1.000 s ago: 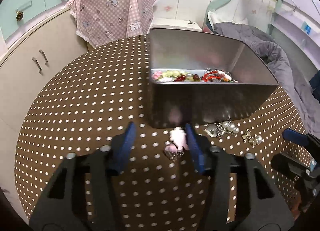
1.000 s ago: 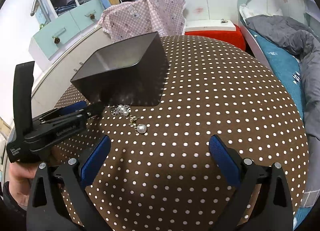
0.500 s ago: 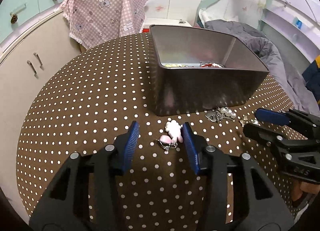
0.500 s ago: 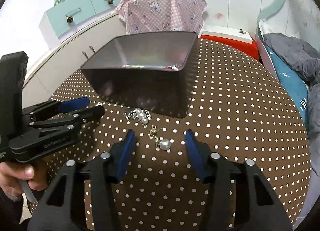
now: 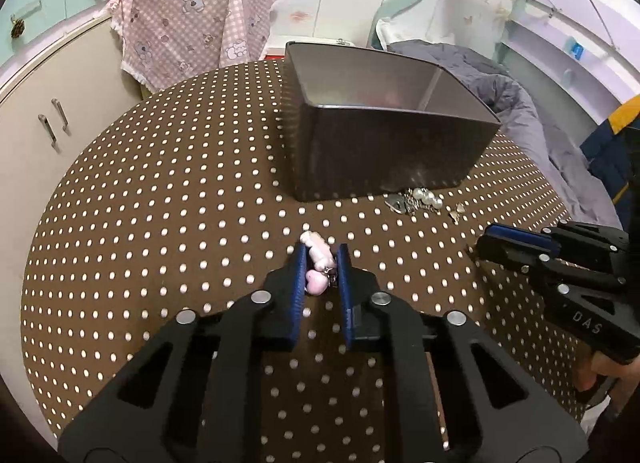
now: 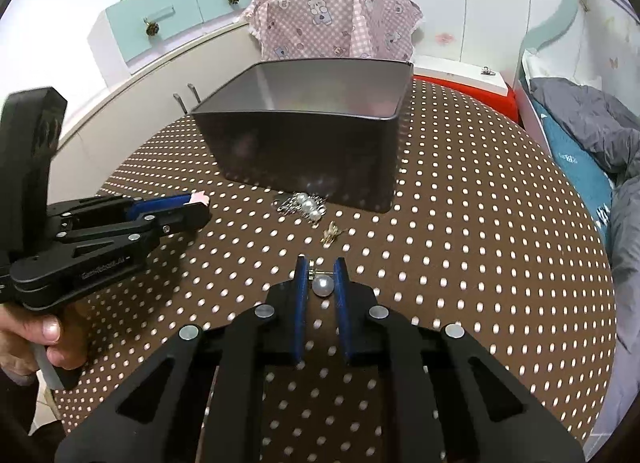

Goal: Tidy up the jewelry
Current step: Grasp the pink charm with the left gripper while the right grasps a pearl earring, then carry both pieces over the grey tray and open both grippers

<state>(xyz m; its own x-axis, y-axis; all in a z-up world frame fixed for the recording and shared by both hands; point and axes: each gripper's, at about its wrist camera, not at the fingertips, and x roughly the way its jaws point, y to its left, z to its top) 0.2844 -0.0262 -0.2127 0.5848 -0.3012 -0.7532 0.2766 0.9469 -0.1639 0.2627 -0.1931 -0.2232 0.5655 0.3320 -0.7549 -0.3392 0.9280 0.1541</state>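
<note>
On the brown dotted table (image 5: pixel 160 203) stands a dark metal tin (image 5: pixel 392 151), also in the right wrist view (image 6: pixel 304 151). My left gripper (image 5: pixel 320 253) is closing, and its blue pads pinch a pink-and-white charm (image 5: pixel 316 282). In the right wrist view the left gripper (image 6: pixel 196 203) shows the charm (image 6: pixel 199 197) at its tips. My right gripper (image 6: pixel 320 263) is closing onto a pearl earring (image 6: pixel 322 286) caught between its pads. The right gripper (image 5: pixel 486 239) sits at the right in the left wrist view. A pearl cluster (image 6: pixel 306 205) and a small gold piece (image 6: pixel 331 233) lie loose before the tin.
A pink checked cloth (image 5: pixel 192 23) hangs beyond the table's far edge. A beige cabinet (image 5: pixel 48 123) stands to the left, and a bed with a grey duvet (image 5: pixel 520 111) lies to the right. A person's hand (image 6: pixel 36 339) grips the left tool.
Both pairs of jaws have narrowed from wide apart: the left around the pink charm, the right around the pearl earring. Both views have drawn back a little from the tin.
</note>
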